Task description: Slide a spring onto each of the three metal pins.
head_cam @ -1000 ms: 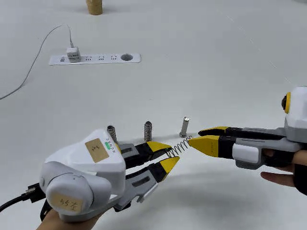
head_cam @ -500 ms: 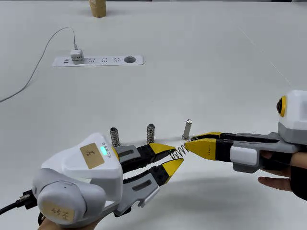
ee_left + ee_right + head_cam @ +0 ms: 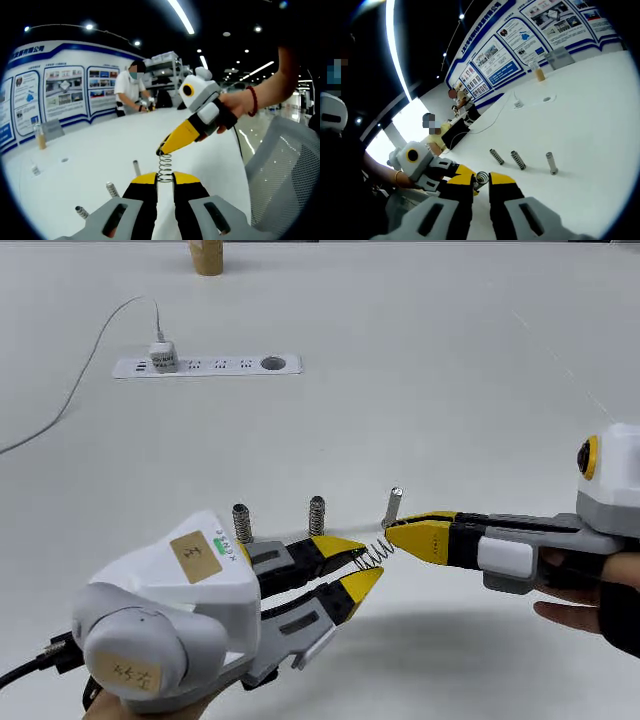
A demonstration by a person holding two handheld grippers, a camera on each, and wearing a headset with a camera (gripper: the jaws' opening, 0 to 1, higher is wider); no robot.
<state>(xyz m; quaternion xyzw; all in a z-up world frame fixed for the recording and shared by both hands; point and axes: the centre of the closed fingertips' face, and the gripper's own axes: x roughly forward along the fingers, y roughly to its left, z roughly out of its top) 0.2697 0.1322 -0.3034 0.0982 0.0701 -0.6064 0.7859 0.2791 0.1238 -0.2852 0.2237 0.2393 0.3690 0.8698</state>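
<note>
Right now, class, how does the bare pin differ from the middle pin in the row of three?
The bare pin shows smooth metal; the middle pin wears a coiled spring. The bare pin ends the row; the middle pin has a neighbour on each side. Both stand on the white table.

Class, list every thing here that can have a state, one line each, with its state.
Left hand-held gripper: shut on one end of the held spring.
Right hand-held gripper: shut on its other end.
Held spring: in the air, on no pin.
Left pin: sleeved.
Middle pin: sleeved.
Right pin: bare.
Power strip: charger plugged in.
</note>
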